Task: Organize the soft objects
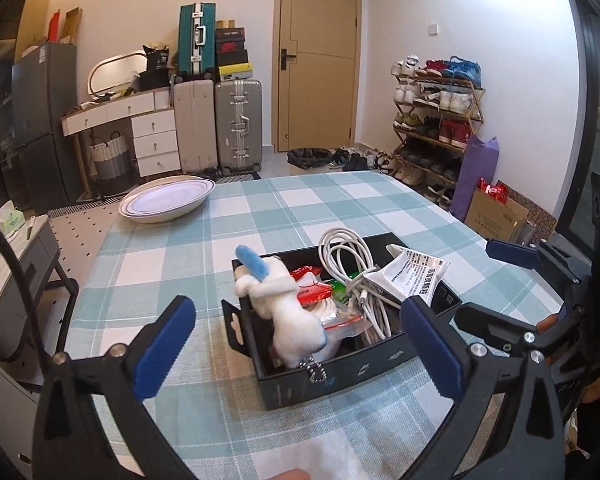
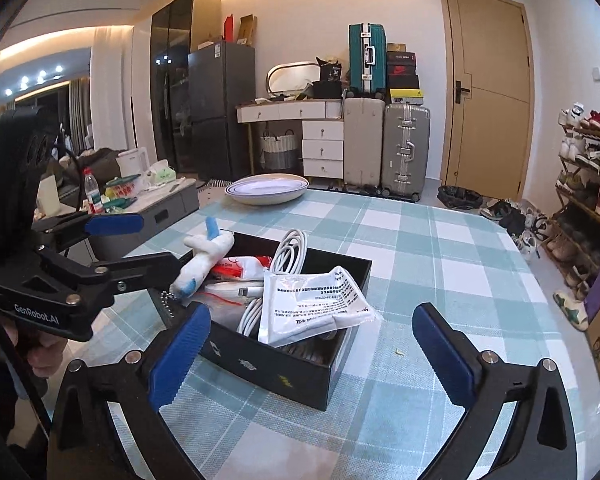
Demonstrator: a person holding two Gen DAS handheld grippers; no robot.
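Counted on the checked tablecloth (image 1: pixel 284 208): 1 black box (image 1: pixel 364 368), 1 stack of white plates (image 1: pixel 167 199) at the far left corner, well apart from the box. 2 grippers, both w/ blue pads.

Box contents, 1 of each as far as could be told: a white plush toy (image 1: pixel 290 312) w/ a blue ear, leaning upright vs. the box's left wall, head above the rim, its bead chain (image 1: pixel 316 370) hanging over the near wall; a coiled white cable (image 1: pixel 350 256) sticking up past the rim; a white printed packet (image 2: pixel 312 304) lying tilted on top at the right side; a red-and-white pouch (image 1: pixel 314 290) beside the toy; a clear zip bag w/ red strip (image 1: pixel 346 322) under it. Deeper stuff too hidden to tell.

Left gripper (image 1: pixel 296 354) sat low, angled down at the box's near-left corner, jaws spread wide, nothing btwn the pads but air above the toy – not touching it. Right gripper (image 2: pixel 312 348) likewise wide apart, holding nothing, straddling the box's near-right corner; packet just beyond, untouched.
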